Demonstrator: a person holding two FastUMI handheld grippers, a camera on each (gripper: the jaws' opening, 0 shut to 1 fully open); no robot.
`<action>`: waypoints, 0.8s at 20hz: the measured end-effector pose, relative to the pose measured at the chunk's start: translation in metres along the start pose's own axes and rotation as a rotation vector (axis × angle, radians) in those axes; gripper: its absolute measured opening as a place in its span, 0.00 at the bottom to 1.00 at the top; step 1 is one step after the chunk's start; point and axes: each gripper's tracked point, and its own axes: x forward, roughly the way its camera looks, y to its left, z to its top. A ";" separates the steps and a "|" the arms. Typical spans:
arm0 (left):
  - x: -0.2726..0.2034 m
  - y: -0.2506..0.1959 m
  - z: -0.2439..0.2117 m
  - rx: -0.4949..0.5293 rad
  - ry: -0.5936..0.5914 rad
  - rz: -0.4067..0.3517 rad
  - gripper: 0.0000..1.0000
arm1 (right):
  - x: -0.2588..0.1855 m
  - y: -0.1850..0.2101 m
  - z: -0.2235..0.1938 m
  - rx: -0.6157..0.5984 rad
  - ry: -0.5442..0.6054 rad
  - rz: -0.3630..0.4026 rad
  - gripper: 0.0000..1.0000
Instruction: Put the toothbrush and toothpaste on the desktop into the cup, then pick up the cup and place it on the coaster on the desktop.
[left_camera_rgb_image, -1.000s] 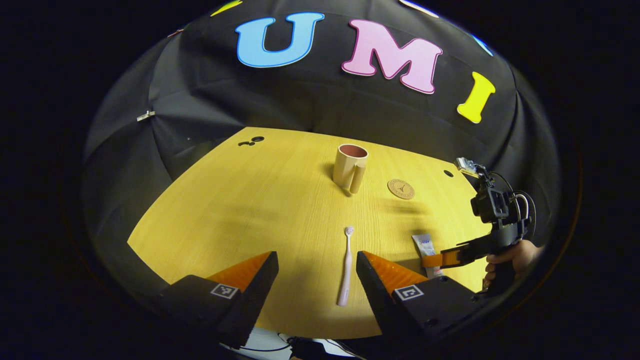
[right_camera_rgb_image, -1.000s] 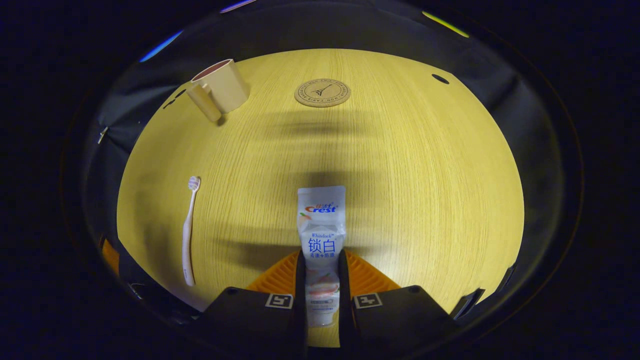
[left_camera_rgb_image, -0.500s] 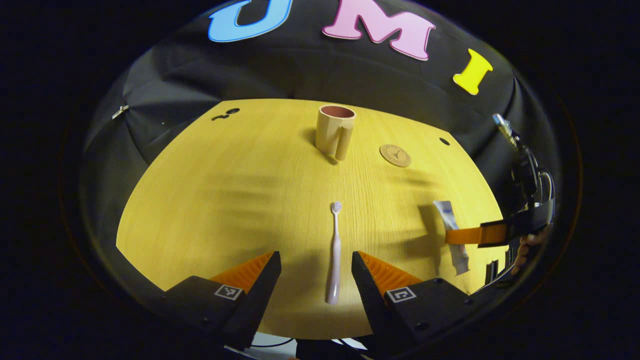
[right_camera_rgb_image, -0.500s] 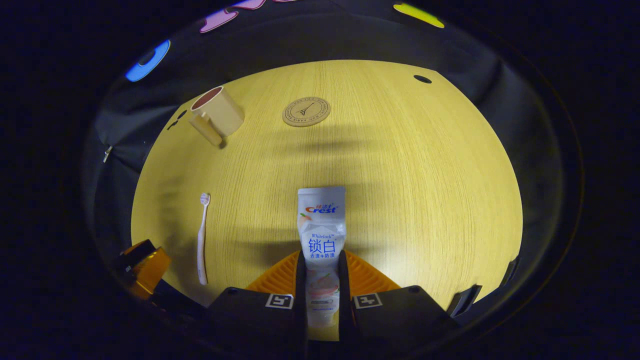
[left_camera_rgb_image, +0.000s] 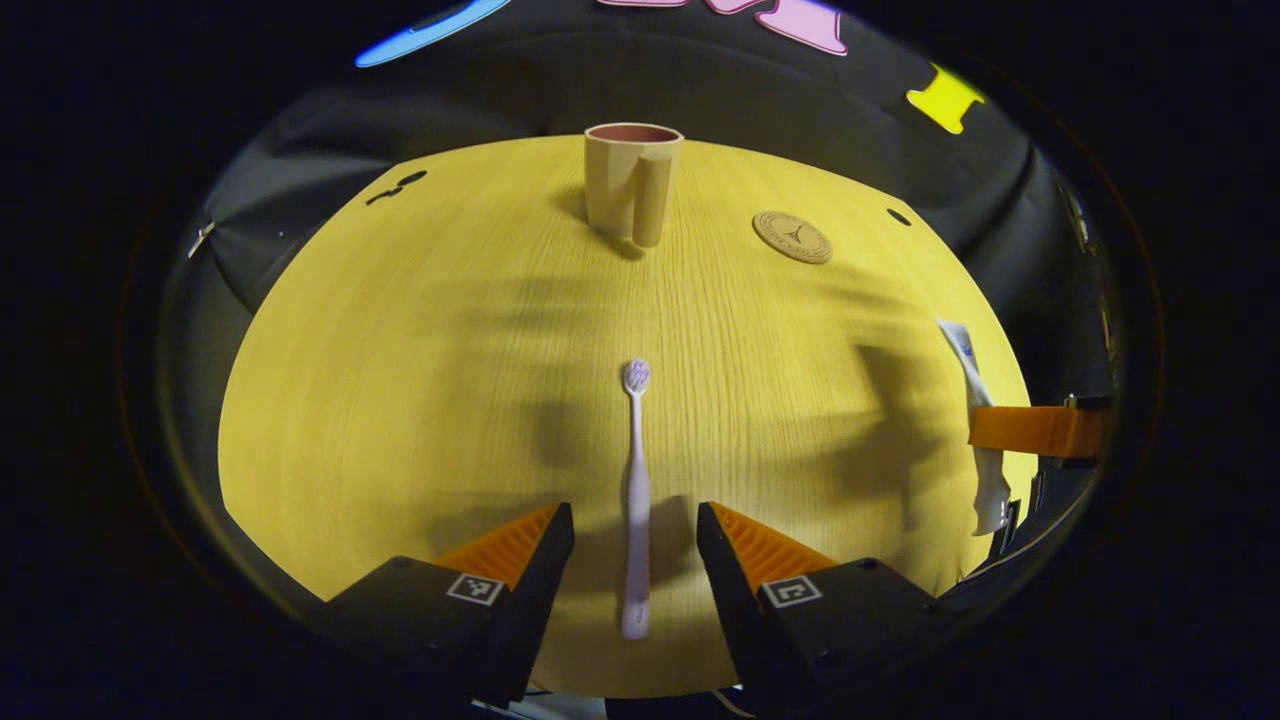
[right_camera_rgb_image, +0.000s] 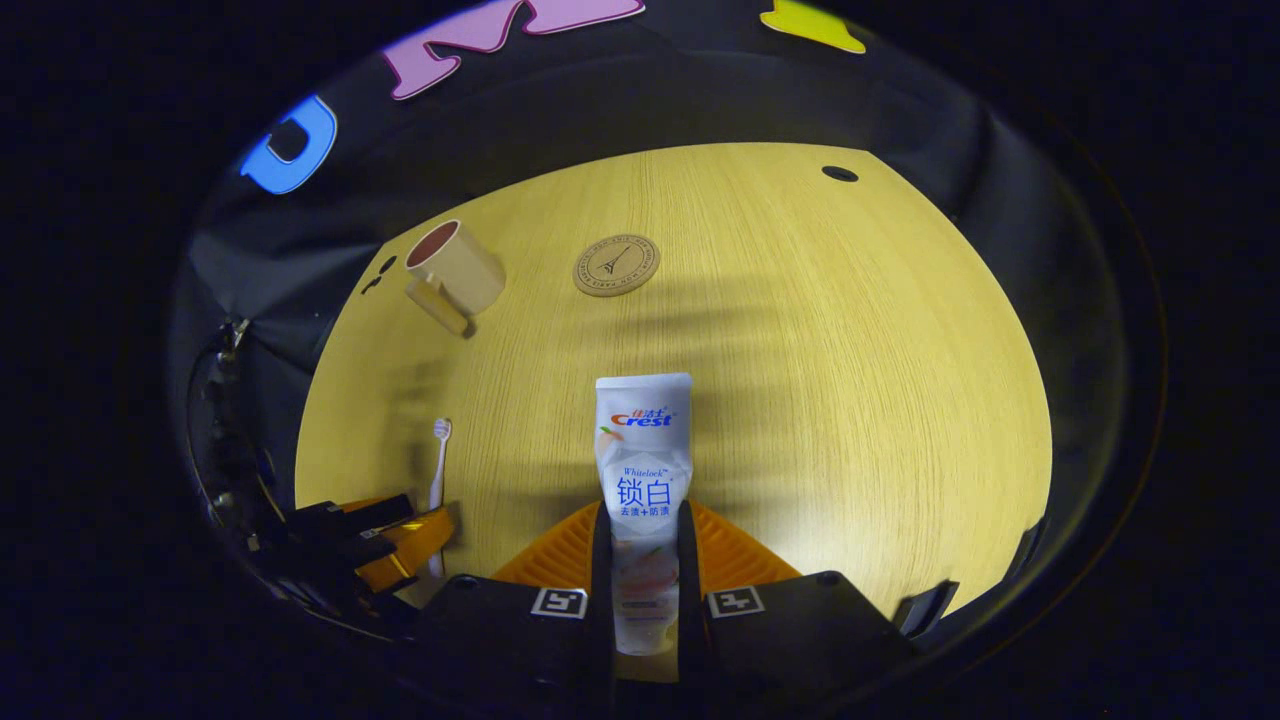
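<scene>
Beige cup (left_camera_rgb_image: 630, 180) upright | left claw (left_camera_rgb_image: 633, 545) spread astride toothbrush (left_camera_rgb_image: 636, 500) | right claw (right_camera_rgb_image: 644, 545) pinching toothpaste (right_camera_rgb_image: 643, 450)

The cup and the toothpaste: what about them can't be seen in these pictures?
- Cup: in the left gripper view its rim hides the inside and bottom; in the right gripper view it is too small to tell.
- Toothpaste: in the right gripper view the right gripper clamps it, and its fingers hide the tube's sides.
- Toothbrush: in the right gripper view the left gripper hides its handle end.
</scene>
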 end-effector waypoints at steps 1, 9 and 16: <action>0.000 0.002 0.000 -0.004 0.011 0.017 0.76 | -0.001 0.000 0.002 -0.007 -0.003 0.010 0.29; 0.011 -0.004 0.004 0.128 0.076 0.051 0.17 | 0.001 0.004 0.005 -0.008 -0.010 0.019 0.28; 0.007 -0.002 0.004 0.125 0.073 0.026 0.07 | -0.002 0.008 0.011 0.002 -0.029 -0.005 0.28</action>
